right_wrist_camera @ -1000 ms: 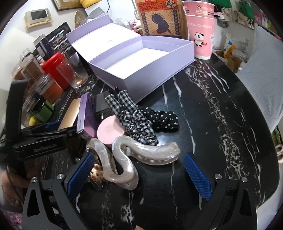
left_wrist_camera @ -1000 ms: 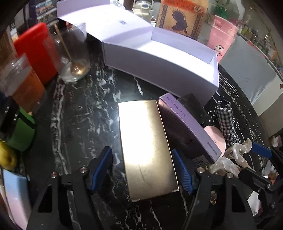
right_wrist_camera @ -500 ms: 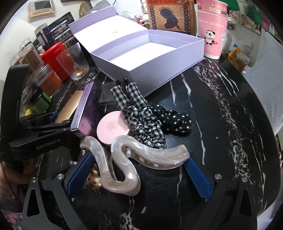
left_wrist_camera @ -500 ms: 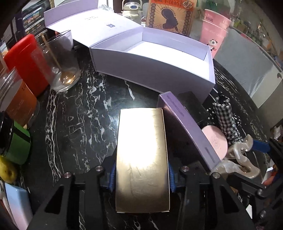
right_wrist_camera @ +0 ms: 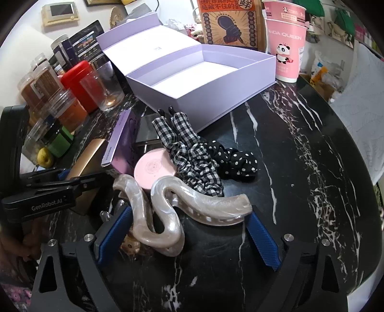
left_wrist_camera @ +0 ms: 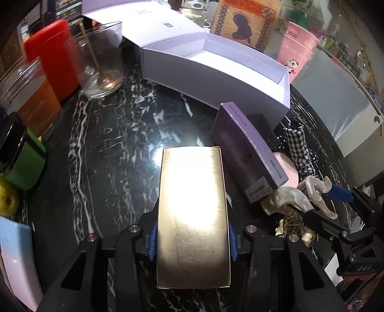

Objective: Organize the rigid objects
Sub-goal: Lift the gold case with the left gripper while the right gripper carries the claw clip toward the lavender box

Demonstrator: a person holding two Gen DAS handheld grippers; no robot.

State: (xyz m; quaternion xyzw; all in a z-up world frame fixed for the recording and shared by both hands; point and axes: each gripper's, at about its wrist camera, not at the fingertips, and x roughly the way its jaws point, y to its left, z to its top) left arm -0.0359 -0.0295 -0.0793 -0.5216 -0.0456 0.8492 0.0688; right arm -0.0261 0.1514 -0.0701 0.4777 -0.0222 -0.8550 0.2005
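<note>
Your left hand-held gripper (left_wrist_camera: 192,236) now pinches the gold box (left_wrist_camera: 193,216) (just beside the purple box (left_wrist_camera: 249,153)); your right hand-held gripper (right_wrist_camera: 189,231), half-closed from wide, brackets the pearly hair clip (right_wrist_camera: 182,206).

Overhead light blows out the gold box (left_wrist_camera: 193,216) and glints off the bench (left_wrist_camera: 153,146). Fisheye bends edges; corners go black. The glass (left_wrist_camera: 100,60) is motion-blurred.

My other claw's arm (right_wrist_camera: 45,204) reads "GenRobot.AI" in white letters. The pink paper cup (right_wrist_camera: 285,50) beside the open lilac box says "NDA QUEEN" above a panda drawing. The orange bag (right_wrist_camera: 230,21) behind the box carries Chinese characters, too small for me to read with certainty.
</note>
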